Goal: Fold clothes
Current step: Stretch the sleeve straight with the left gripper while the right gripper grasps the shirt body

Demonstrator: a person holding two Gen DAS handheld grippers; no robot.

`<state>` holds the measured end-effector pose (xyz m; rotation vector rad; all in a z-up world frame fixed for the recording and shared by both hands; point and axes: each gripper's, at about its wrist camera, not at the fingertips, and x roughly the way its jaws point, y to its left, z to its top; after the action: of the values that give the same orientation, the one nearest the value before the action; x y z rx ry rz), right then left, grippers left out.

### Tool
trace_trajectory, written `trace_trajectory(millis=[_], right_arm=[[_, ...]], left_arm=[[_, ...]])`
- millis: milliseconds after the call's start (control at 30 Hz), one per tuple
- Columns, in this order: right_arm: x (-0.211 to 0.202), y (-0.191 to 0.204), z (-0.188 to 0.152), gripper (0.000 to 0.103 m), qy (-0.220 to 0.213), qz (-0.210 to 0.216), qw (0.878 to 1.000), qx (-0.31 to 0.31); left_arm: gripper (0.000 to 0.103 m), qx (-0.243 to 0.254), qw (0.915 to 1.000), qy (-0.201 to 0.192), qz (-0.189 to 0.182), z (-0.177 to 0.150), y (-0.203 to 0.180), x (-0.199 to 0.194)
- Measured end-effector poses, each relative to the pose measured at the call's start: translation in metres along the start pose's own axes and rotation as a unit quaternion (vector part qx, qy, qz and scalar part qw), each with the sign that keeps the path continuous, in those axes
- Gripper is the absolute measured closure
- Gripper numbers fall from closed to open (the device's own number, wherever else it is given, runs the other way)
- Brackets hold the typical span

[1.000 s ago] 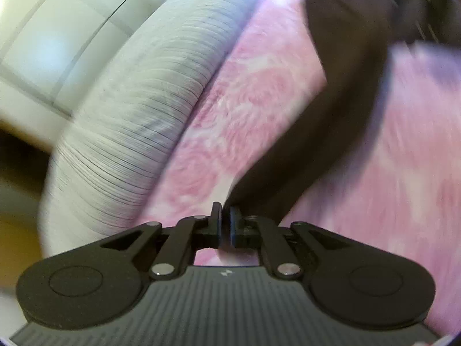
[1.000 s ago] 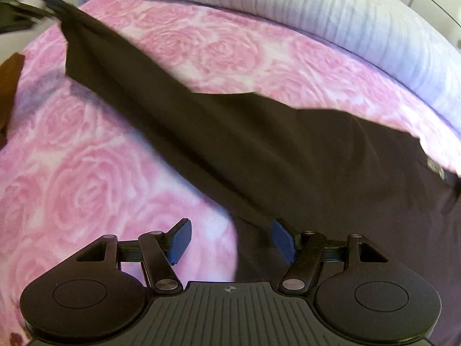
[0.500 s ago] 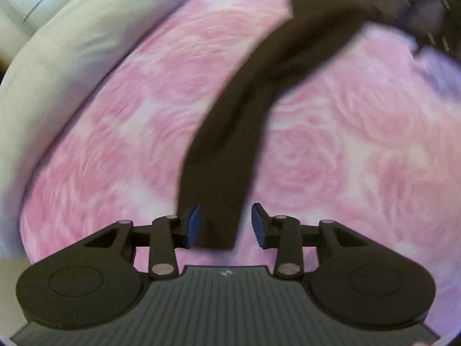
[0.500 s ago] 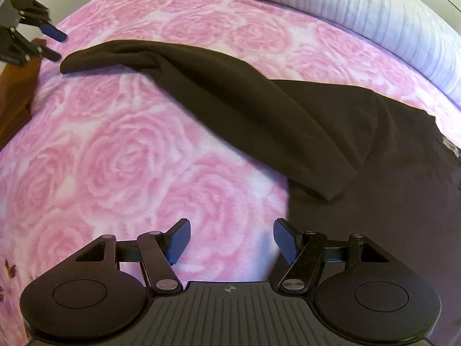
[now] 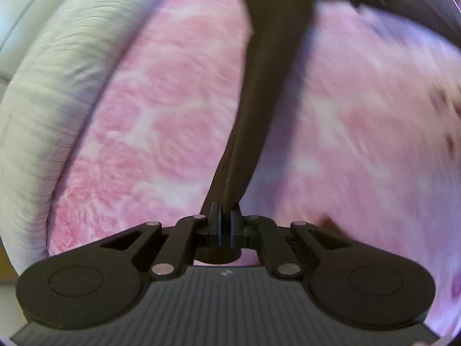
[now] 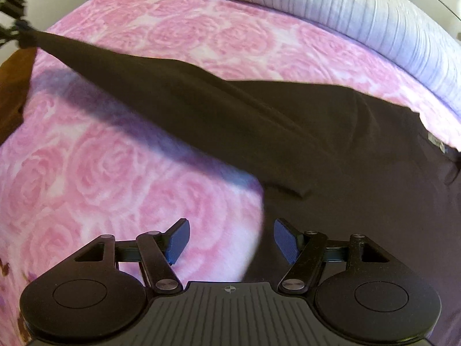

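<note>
A dark brown long-sleeved garment (image 6: 331, 144) lies on a pink rose-patterned blanket (image 6: 100, 173). Its sleeve (image 6: 138, 83) stretches taut to the upper left, off the blanket, with a shadow beneath it. My left gripper (image 5: 224, 222) is shut on the sleeve's end (image 5: 259, 101); it also shows blurred at the far left of the right wrist view, left gripper (image 6: 15, 28). My right gripper (image 6: 232, 239) is open, low over the blanket, right beside the garment's left edge, with nothing between its fingers.
A grey striped pillow or duvet (image 6: 345, 8) runs along the far side of the bed and appears as a grey roll (image 5: 43, 109) in the left wrist view. A brown cloth (image 6: 11, 95) lies at the blanket's left edge.
Half a second ago my left gripper was open and the sleeve lay slack on the blanket. Now it has shut on the sleeve's end and pulled it taut. The right gripper has hardly moved.
</note>
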<state>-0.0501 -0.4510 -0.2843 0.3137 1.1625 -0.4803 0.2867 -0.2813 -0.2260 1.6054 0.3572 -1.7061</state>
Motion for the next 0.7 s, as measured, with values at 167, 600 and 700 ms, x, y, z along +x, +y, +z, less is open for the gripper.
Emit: trace_trajectory(millis=[167,600,700], right_arm=[[0.000,0.000,-0.005,0.034,0.004,0.003,1.000,0.005],[-0.001,0.000,-0.008,0.031,0.000,0.004,1.000,0.011],[0.000,0.002,-0.008,0.031,0.001,0.003,1.000,0.017]], left_arm=[[0.096,0.007,0.9988,0.023,-0.044,-0.004,-0.033,0.019],[0.069,-0.227,0.9679,0.018,-0.106,-0.016,0.022,0.040],[0.069,-0.284,0.9481,0.000,-0.143,-0.012,0.042,0.057]])
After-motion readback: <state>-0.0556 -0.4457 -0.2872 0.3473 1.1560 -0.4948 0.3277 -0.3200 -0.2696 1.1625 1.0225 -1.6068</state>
